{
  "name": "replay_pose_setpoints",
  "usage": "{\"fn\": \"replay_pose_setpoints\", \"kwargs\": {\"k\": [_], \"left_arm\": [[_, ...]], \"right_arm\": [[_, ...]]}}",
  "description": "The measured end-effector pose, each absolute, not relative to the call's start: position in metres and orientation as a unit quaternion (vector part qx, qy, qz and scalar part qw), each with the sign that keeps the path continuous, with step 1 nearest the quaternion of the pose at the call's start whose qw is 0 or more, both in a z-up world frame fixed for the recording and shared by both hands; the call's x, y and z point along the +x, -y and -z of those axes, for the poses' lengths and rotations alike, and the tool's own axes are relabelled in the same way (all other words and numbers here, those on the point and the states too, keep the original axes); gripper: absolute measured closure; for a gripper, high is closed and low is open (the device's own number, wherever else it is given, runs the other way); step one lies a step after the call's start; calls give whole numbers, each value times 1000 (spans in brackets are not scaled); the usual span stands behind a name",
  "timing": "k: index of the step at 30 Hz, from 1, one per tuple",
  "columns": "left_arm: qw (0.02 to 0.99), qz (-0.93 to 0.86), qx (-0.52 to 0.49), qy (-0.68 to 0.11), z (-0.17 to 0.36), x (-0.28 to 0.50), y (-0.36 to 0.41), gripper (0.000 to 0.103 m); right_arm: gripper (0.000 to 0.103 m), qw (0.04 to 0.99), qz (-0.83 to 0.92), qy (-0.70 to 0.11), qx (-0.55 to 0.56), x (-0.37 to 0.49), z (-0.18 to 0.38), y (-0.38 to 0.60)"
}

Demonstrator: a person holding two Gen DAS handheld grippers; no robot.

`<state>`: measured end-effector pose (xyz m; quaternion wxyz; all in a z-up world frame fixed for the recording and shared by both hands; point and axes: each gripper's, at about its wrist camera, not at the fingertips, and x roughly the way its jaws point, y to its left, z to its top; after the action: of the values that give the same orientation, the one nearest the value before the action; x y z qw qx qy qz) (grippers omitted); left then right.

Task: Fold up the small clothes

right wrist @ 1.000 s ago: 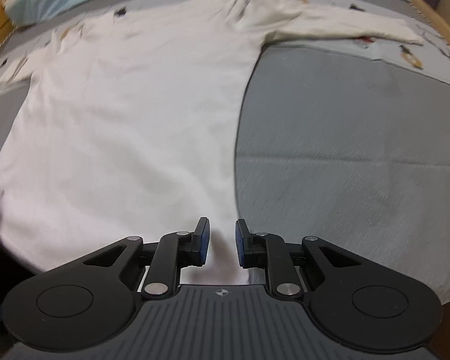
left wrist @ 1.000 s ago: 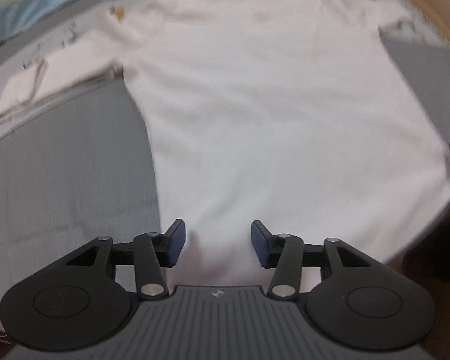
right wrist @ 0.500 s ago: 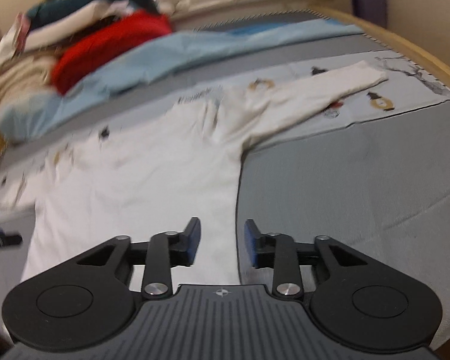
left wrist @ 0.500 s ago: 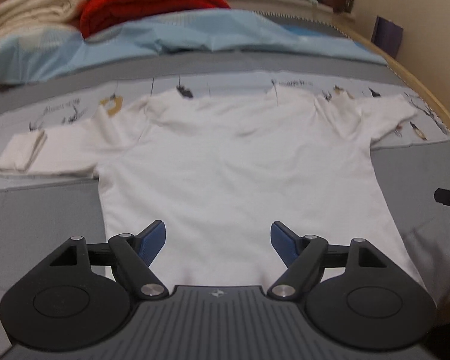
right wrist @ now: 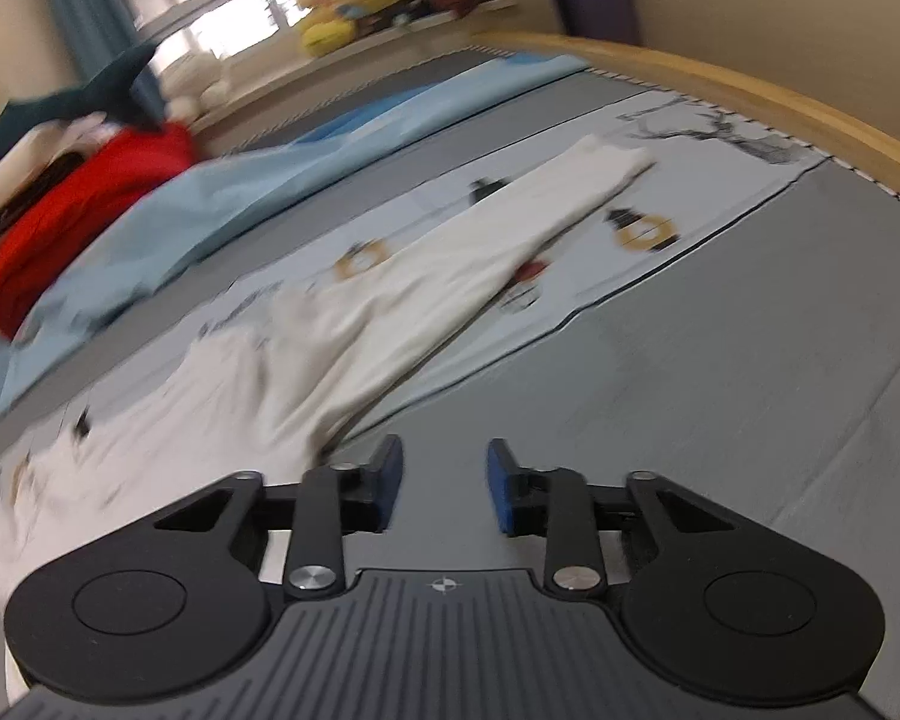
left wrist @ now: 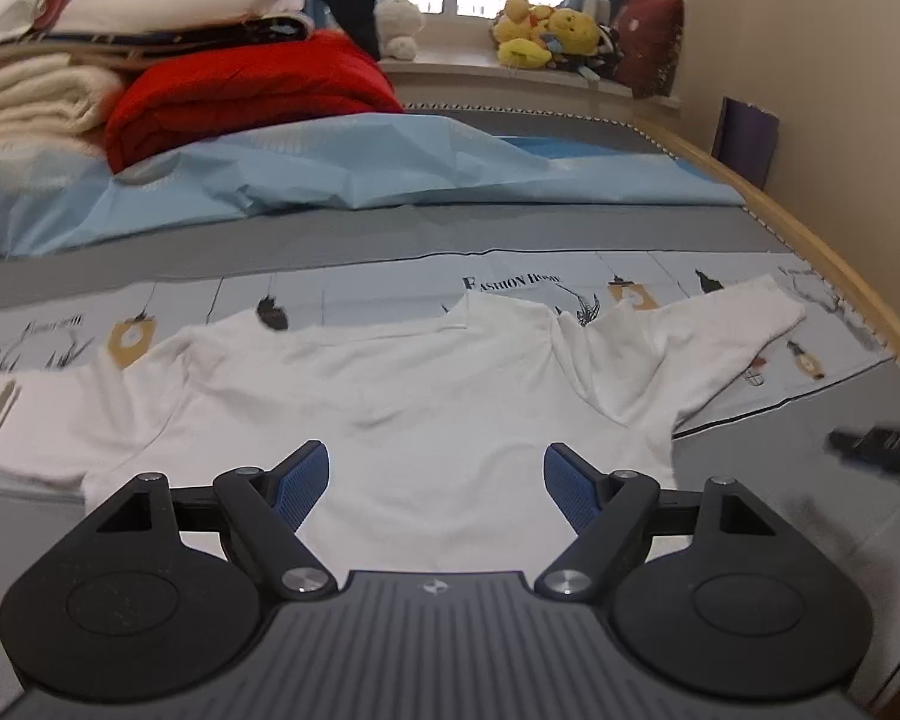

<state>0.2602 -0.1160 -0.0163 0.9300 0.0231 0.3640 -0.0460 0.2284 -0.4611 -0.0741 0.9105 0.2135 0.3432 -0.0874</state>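
A white long-sleeved shirt [left wrist: 426, 396] lies flat on the grey bed cover, collar away from me, both sleeves spread out. My left gripper [left wrist: 435, 480] is open and empty, held above the shirt's body. My right gripper [right wrist: 444, 480] is open and empty, over bare grey cover just right of the shirt's side, with the right sleeve [right wrist: 510, 240] stretching away ahead of it. The right gripper's tip shows at the right edge of the left wrist view [left wrist: 882, 450].
A light blue sheet [left wrist: 330, 174] lies across the bed behind the shirt. A red blanket [left wrist: 240, 90] and stacked cream bedding [left wrist: 36, 96] are piled at the back left. The wooden bed edge [left wrist: 840, 258] curves along the right. Plush toys [left wrist: 546, 36] sit on the windowsill.
Both grippers have risen and tilted up from the shirt's lower hem, and both jaws have opened wider. The right gripper has swung toward the right sleeve.
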Motion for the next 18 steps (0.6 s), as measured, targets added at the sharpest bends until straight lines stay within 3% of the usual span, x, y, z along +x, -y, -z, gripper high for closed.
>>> {"fn": "replay_pose_setpoints", "kwargs": {"k": [4, 13, 18], "left_arm": [[923, 33, 77, -375, 42, 274, 124, 20], [906, 16, 48, -420, 87, 303, 107, 20], [901, 28, 27, -431, 89, 311, 104, 20]], "right_arm": [[97, 909, 97, -309, 262, 248, 83, 501], [92, 865, 130, -263, 408, 330, 154, 575], [80, 831, 146, -224, 488, 364, 196, 605]]}}
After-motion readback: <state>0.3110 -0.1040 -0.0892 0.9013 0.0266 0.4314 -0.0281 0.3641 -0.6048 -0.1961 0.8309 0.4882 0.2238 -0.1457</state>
